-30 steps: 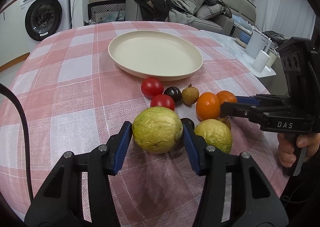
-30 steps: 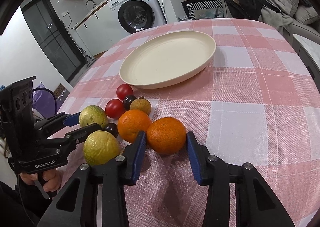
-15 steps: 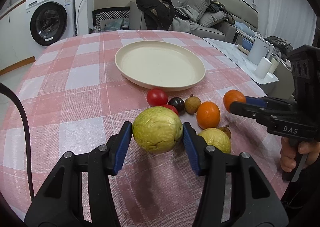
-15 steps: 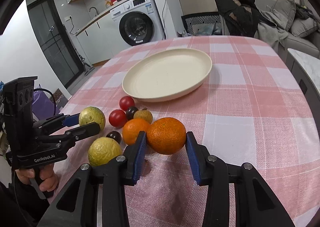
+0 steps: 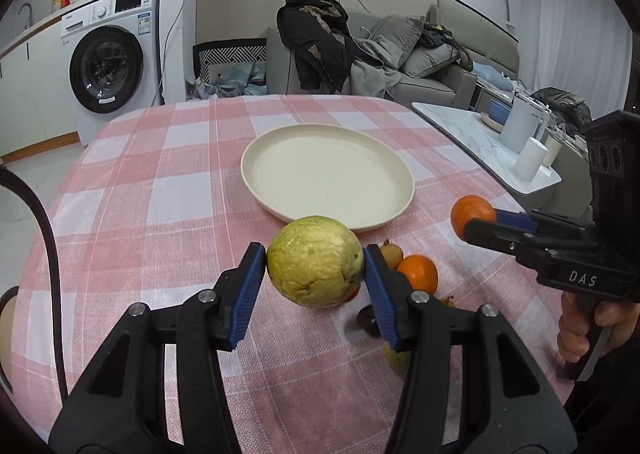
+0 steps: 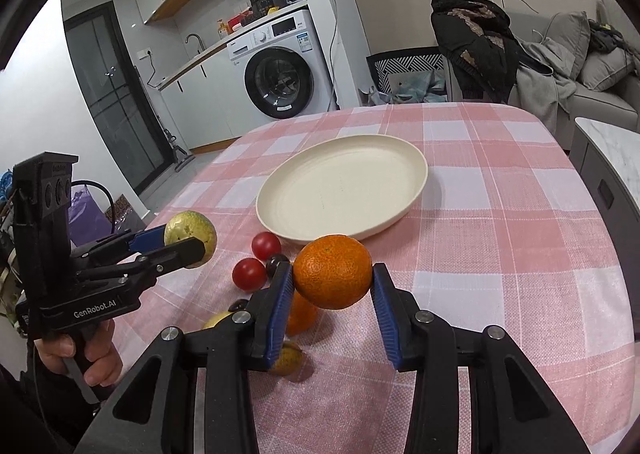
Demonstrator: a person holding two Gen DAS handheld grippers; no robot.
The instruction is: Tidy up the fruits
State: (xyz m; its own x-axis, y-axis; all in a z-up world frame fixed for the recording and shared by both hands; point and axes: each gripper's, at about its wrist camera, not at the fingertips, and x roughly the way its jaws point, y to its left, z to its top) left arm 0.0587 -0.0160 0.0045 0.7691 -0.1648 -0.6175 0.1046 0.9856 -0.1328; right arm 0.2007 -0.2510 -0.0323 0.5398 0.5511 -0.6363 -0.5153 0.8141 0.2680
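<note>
Tilting downward, left gripper (image 5: 315, 262) closing on guava (image 5: 314, 260), right gripper (image 6: 333, 273) clamping orange (image 6: 333, 272).

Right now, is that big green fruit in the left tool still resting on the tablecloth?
Apart. In the right wrist view the green fruit, pinched in the left tool, hangs clear above the tablecloth.

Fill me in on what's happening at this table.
A person is sorting fruit with two tools. The left hand-held gripper grips a green guava, its jaws closing on it; the right hand-held gripper grips an orange. Both fruits are off the cloth. The cream plate is empty; other fruit lies beside it.
</note>
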